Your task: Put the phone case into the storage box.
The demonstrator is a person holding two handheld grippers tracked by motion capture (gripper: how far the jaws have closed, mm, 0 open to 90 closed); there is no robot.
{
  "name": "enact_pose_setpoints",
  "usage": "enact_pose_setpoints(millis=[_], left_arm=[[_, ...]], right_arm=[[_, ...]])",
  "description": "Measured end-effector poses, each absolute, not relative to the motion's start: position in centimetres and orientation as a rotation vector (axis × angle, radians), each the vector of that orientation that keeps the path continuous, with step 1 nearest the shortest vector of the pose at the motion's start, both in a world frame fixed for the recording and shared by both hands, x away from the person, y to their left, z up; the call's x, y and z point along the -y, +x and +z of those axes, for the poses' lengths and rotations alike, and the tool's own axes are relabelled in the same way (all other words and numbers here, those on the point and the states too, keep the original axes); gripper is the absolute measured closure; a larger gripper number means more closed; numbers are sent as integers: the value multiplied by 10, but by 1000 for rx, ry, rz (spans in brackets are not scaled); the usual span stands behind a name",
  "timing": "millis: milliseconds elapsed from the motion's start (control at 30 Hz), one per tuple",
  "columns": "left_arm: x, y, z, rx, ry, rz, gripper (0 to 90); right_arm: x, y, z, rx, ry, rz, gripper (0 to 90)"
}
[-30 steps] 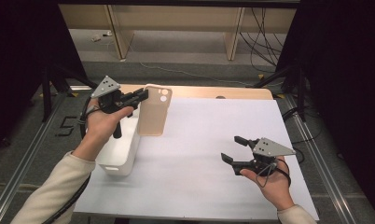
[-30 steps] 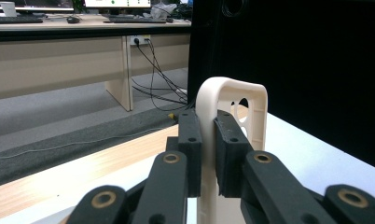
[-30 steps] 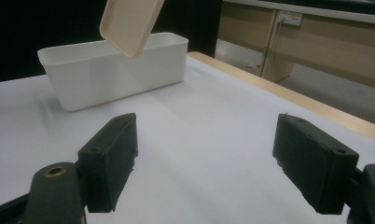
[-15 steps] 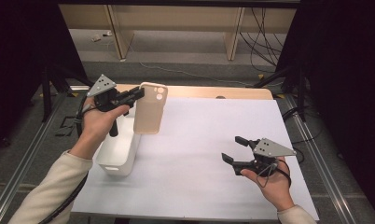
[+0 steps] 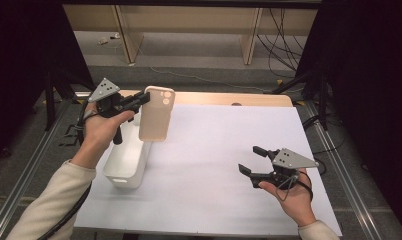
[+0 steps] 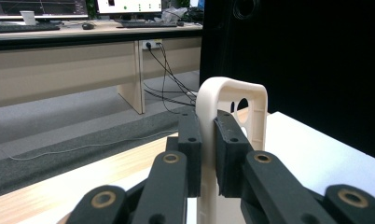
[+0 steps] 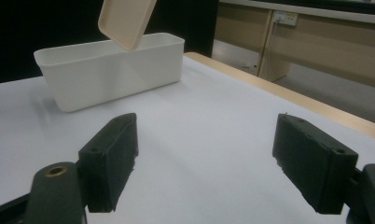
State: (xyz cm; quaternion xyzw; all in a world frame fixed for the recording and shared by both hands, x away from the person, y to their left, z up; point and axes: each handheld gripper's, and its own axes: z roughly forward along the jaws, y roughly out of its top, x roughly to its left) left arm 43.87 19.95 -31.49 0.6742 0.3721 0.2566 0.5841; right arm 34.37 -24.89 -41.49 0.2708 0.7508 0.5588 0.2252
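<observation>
The left gripper (image 5: 145, 98) pinches a cream phone case (image 5: 157, 114) by one upper edge, its jaws pressed against both sides of the rim. The case hangs upright in the air, camera cutout at the top, just above the white bin (image 5: 126, 165) that sits below and slightly ahead of that gripper on the white table sheet (image 5: 214, 165). Well to the right, the right gripper (image 5: 250, 160) rests low over the sheet, its jaws spread wide and holding nothing.

Bright even overhead light, dark surroundings, jaws perhaps blurred
</observation>
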Motion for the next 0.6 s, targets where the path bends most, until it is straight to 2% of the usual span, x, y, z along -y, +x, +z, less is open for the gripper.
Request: enact_pose_setpoints(millis=[600], left_arm=[[-208,442,-313,-870,1561,614,823]], right_arm=[[249,343,-415,-2083,745,1546,235]])
